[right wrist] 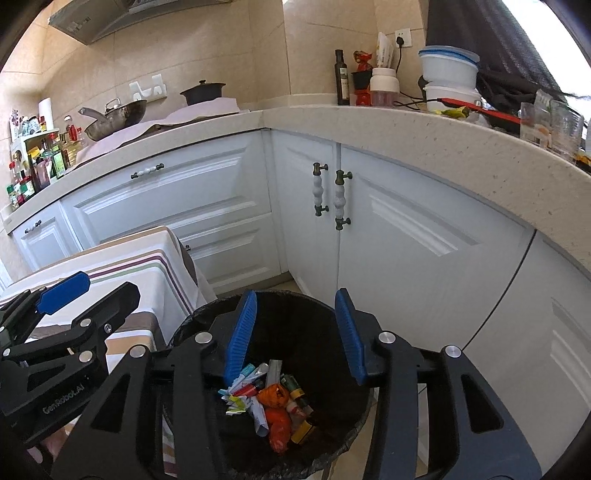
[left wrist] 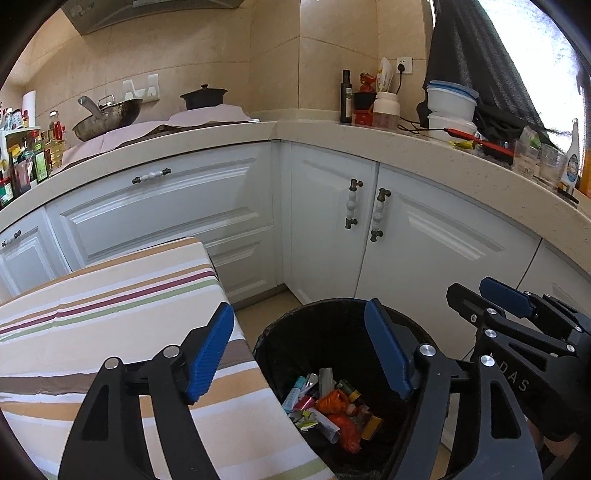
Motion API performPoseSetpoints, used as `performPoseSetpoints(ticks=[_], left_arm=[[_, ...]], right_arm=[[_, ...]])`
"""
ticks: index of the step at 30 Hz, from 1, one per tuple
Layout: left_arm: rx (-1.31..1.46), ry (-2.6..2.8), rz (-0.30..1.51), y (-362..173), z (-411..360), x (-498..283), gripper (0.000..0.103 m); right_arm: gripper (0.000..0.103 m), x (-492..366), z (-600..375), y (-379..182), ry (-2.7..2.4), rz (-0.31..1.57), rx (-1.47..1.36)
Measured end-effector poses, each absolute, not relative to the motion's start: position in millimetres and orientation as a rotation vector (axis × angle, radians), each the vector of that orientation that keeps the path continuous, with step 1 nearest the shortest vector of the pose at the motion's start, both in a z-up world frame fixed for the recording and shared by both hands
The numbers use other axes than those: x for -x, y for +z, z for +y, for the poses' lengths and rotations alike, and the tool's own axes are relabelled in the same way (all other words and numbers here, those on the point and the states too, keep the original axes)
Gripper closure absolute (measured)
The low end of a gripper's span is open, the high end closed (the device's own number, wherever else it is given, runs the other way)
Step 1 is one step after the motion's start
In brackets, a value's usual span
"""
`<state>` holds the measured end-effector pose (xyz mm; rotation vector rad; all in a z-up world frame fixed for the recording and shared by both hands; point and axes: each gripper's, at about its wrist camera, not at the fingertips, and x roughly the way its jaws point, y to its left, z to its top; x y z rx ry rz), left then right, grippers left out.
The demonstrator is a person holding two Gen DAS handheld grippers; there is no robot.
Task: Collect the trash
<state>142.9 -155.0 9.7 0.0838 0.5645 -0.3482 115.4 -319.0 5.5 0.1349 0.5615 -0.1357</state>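
Both grippers hang over the black bin (right wrist: pixel 207 314), lower centre of frame, placed so dropped items fall inside. Left gripper (left wrist: pixel 299 350): fingers apart, empty. Right gripper (right wrist: pixel 295 332): fingers apart, empty. The trash (right wrist: pixel 273 406) lies heaped on the bin's bottom; striped worktop (left wrist: pixel 110 295) at left.

This is a home kitchen. An L-shaped stone countertop (left wrist: pixel 229 138) runs over white panelled cabinets (left wrist: pixel 162 210) with ceramic handles (left wrist: pixel 352 203), against beige wall tiles (left wrist: pixel 207 48). A wok (left wrist: pixel 107 116) and a black lidded pot (left wrist: pixel 204 96) sit under a range hood (left wrist: pixel 147 11). Oil and sauce bottles (left wrist: pixel 33 155), drinking glasses (left wrist: pixel 537 162), stacked food containers (left wrist: pixel 450 103) and a lined waste bin (left wrist: pixel 280 332) confirm it.
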Motion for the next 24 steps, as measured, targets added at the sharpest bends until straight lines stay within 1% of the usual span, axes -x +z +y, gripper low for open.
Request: performPoseSetpoints(ticks=[4, 7, 17, 24], left_arm=[[-0.079, -0.350, 0.557, 14.5, -149.8, -133.1, 0.028], [-0.082, -0.349, 0.543, 19.0, -144.5, -123.9, 0.027], [-0.059, -0.329, 0.500, 33.6, -118.7, -92.6, 0.021], [-0.068, -0.295, 0.470, 40.1, -102.4, -70.4, 0.019]], right_arm=[[0.058, -107.0, -317.5, 11.2, -0.139, 0.553, -0.135], [0.051, -98.2, -314.7, 16.4, -0.141, 0.542, -0.132], [0.045, -64.5, -298.5, 29.7, -0.143, 0.512, -0.115], [0.043, -41.5, -284.2, 38.6, -0.139, 0.492, -0.096]])
